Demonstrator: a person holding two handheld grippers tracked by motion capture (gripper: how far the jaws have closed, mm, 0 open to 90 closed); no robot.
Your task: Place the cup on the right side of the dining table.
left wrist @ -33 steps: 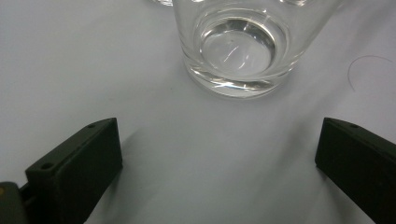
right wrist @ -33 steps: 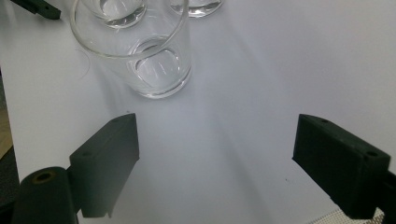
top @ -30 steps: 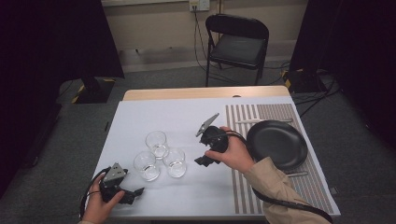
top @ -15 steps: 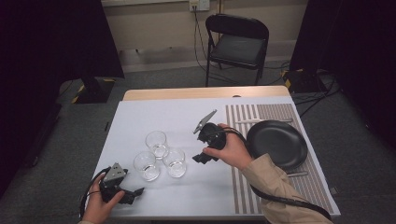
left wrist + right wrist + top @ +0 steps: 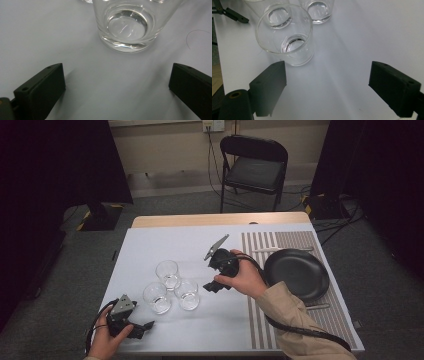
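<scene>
My right gripper (image 5: 327, 82) jaws spread wide over white table (image 5: 352, 40), nothing between. Nearest glass (image 5: 287, 37) upright just beyond left jaw; two more glasses (image 5: 318, 7) behind it.

glasses (image 5: 175, 287): clear glossy glass | plate (image 5: 296, 274): matt black | table (image 5: 225, 320): smooth white

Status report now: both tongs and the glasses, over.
Left tongs open, empty. Right tongs open, empty, facing nearest glass. Three glasses upright, clustered. Path clear.
</scene>
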